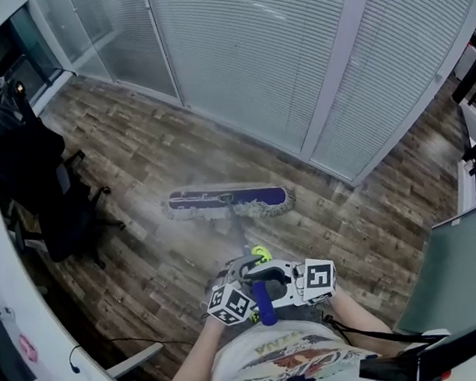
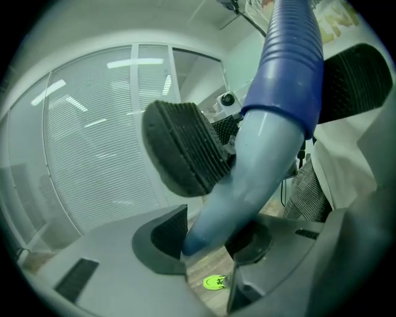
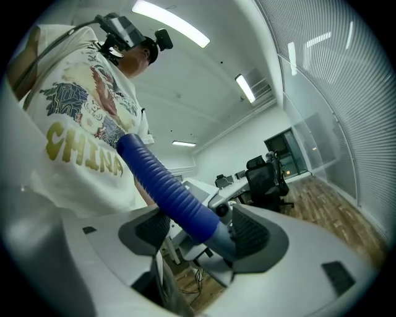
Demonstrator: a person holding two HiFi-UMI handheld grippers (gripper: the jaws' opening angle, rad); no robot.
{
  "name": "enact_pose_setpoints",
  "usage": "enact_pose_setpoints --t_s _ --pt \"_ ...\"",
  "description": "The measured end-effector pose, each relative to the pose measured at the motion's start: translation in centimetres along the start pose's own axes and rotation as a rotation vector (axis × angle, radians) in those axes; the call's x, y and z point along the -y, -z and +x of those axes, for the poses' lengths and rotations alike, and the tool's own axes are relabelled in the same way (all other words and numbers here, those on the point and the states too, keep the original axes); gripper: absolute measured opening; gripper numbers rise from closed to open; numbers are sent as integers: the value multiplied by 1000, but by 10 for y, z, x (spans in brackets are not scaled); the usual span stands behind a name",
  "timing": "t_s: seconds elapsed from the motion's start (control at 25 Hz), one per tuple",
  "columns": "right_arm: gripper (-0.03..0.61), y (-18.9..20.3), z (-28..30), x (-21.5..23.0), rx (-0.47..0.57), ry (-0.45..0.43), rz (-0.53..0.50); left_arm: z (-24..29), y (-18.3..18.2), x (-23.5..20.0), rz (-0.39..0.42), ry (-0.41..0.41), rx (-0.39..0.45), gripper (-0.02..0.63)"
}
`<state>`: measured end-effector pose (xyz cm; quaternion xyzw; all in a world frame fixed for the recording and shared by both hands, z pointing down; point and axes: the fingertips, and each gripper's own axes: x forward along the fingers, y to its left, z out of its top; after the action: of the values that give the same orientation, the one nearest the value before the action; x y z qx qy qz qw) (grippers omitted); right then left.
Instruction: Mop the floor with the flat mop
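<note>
We clamp the blue ribbed mop handle (image 3: 164,182) in both grippers, left gripper (image 2: 207,238) below right gripper (image 3: 201,230); the purple flat mop head (image 1: 227,201) lies crosswise ahead.

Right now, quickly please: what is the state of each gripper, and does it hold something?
Left gripper: closed on the mop handle.
Right gripper: closed on the same mop handle.

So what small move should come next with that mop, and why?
Probably draw the purple flat mop head back along the brown plank floor: it lies flat out ahead, and both the left tool and right tool clamp the blue mop handle.
</note>
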<state>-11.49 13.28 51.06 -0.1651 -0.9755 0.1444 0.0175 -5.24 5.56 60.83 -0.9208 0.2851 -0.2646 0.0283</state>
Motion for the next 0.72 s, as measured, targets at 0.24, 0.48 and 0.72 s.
enact_pose_setpoints --t_s 0.24,0.48,0.72 --pt "293 -20 -8 81 -13 -40 -15 32 6 -81 -11 -30 -8 121" --pt "293 -57 -16 201 -16 -80 -14 72 13 -203 -27 -63 -26 121" --pt "293 -105 -45 339 5 -102 -15 132 8 -340 -54 -87 -37 123"
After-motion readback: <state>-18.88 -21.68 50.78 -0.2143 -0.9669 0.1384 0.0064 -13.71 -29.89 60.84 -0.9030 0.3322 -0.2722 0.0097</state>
